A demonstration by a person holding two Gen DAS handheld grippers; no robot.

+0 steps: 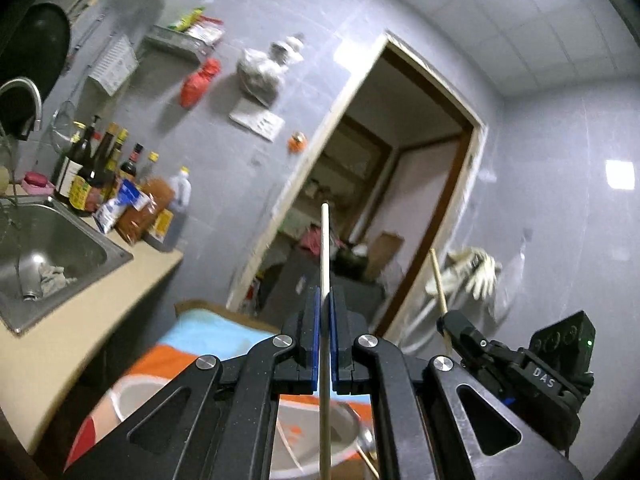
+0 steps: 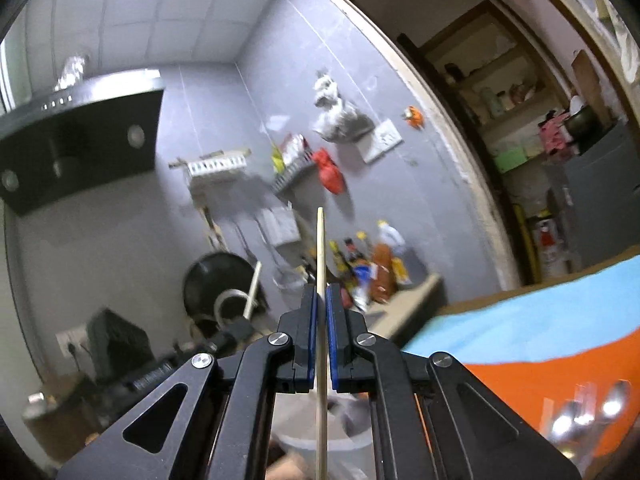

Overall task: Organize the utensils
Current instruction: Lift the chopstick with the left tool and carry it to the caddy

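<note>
A pale wooden chopstick (image 1: 325, 264) stands upright in the left tongs (image 1: 325, 308), pinched between the blue pads (image 1: 316, 336); its tip rises above the fingers and its lower end runs down past the linkage toward a pale bowl (image 1: 312, 432) below. A second chopstick (image 2: 321, 264) is held the same way in the right tongs (image 2: 321, 304), pressed between blue pads (image 2: 312, 336), upright, tip above the fingers. Both tongs are closed tight on their sticks w/ only the stick's width between the pads.

In the left view the right tongs (image 1: 456, 322) show at lower right, w/ their chopstick (image 1: 438, 280) sticking up, slightly tilted. In the right view the left tongs (image 2: 240, 326) show at lower left, blurred, w/ a pale stick (image 2: 253, 288) rising from them.

Under the tools lies a cloth (image 2: 540, 332) in blue and orange. Shiny spoons (image 2: 588, 408) lie on the orange part at lower right, blurred. To the left is a steel sink (image 1: 60, 248) set in the table (image 1: 100, 320), w/ sauce bottles (image 1: 104, 172) along the grey tiled wall. A red bag (image 1: 198, 82) and a clear bag (image 1: 260, 68) hang on the wall, beside an open doorway (image 1: 400, 184).
</note>
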